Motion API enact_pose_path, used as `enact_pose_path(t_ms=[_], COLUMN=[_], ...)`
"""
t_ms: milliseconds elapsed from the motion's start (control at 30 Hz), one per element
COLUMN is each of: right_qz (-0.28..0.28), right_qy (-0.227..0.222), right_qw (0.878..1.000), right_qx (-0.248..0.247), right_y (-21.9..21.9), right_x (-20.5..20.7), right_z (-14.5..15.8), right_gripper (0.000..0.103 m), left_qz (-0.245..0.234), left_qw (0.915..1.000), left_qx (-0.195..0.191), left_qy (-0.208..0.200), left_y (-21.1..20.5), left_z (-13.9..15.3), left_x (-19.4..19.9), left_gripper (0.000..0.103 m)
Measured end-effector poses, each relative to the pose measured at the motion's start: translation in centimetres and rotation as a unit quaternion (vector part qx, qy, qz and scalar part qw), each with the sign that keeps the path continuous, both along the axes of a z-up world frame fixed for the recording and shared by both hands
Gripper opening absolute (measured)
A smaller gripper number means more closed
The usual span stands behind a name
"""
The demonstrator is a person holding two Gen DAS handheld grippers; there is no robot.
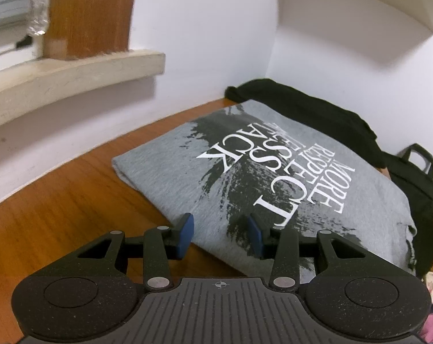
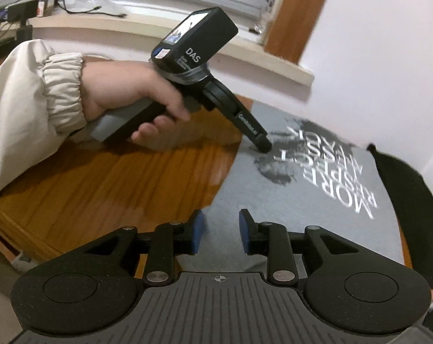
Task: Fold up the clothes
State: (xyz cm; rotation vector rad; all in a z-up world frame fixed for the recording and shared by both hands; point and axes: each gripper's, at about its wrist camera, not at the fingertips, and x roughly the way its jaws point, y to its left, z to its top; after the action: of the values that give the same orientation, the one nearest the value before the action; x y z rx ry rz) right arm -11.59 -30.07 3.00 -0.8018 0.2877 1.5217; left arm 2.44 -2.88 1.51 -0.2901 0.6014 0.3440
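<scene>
A folded grey T-shirt (image 1: 273, 177) with white lettering lies flat on the wooden bench (image 1: 58, 215), its long axis running from the lower centre of the left wrist view toward the upper right, where it meets a black garment (image 1: 317, 109) bunched against the white wall. In that view the left gripper (image 1: 220, 235) sits at the shirt's near edge with its blue pads partly apart, straddling the edge; nothing is pinched between them. In the right wrist view the right gripper (image 2: 220, 233) stands at the near left edge of the same shirt (image 2: 302, 206), jaws partly open and empty, grey cloth showing in the gap. The left hand (image 2: 136, 94), in a cream sleeve (image 2: 30, 109), fills the upper left, and its gripper tip rests on the printed patch near frame centre. Both grippers are about equally close to the shirt. Bare bench lies open to the left in both views; the wall and the black garment crowd the right, so I judge any slide or further fold has more room leftward.
</scene>
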Motion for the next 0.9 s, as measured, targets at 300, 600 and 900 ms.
enact_pose_path(t_ms=[300,600,900], right_qz=[-0.029,-0.026,-0.045], right_qy=[0.005,0.032,0.052], right_qw=[0.999,0.999,0.997], right_qx=[0.021,0.023,0.028], right_y=[0.0,-2.3,-2.8], right_x=[5.7,6.1,7.9], right_z=[0.8,-0.3,-0.3], right_gripper=[0.029,0.029,0.029], left_qz=[0.021,-0.003,-0.016], left_qw=[0.9906,0.9773,0.9831], left_qx=[-0.07,-0.18,-0.154], left_qy=[-0.116,-0.112,-0.098], left_y=[-7.4,-14.0,-15.4], left_z=[2.7,0.3,-0.8], left_x=[-11.8,-12.7,-11.7], left_gripper=[0.031,0.042,0.042])
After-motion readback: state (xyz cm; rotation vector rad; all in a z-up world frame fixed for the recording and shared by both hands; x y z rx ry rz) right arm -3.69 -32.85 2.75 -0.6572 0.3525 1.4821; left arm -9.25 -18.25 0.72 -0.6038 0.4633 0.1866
